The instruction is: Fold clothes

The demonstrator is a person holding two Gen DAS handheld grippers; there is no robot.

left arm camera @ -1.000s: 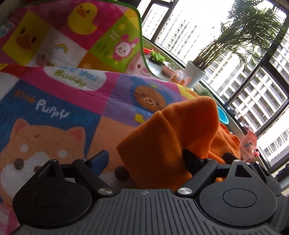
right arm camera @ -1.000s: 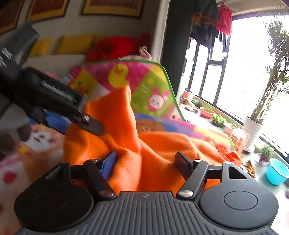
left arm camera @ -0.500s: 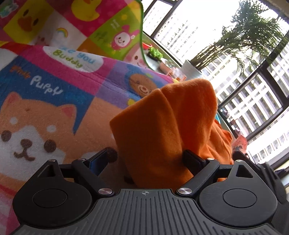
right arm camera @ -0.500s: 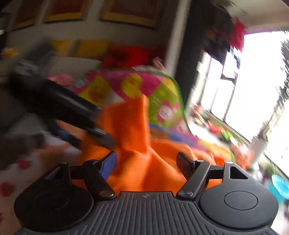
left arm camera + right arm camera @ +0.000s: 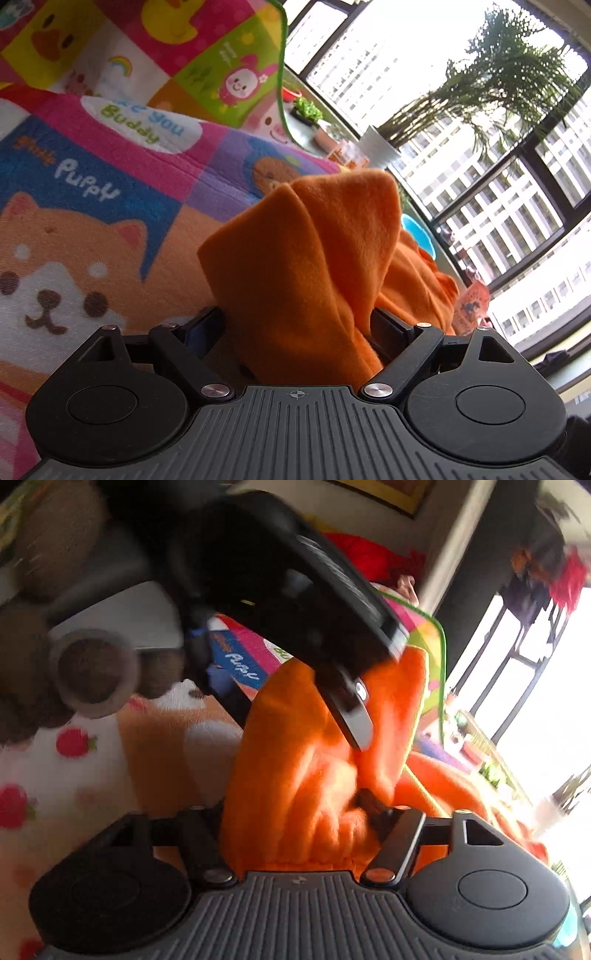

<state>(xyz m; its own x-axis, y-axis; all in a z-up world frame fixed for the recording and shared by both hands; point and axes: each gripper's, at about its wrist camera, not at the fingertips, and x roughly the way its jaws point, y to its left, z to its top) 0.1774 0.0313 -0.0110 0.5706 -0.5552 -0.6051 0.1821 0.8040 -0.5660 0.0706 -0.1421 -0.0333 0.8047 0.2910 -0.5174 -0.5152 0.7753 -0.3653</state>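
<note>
A: Where's the cloth (image 5: 306, 258)?
B: One orange cloth, bunched on the quilt (image 5: 110, 184), rising between both pairs of fingers. The left gripper (image 5: 295, 328) and the right gripper (image 5: 291, 812) are closing on it.
A: Pinched yet?
B: Can't tell. Only the left view shows the palm (image 5: 491, 85); only the right shows the other gripper from outside.

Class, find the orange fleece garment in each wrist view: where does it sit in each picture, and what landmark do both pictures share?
Left wrist view: the orange fleece garment rises at centre, between the left gripper's fingers.
Right wrist view: it bunches at centre-bottom, between the right gripper's closing fingers, partly behind the other gripper.
Shared landmark: the colourful cartoon-print blanket with its "Puppy" lettering.
</note>
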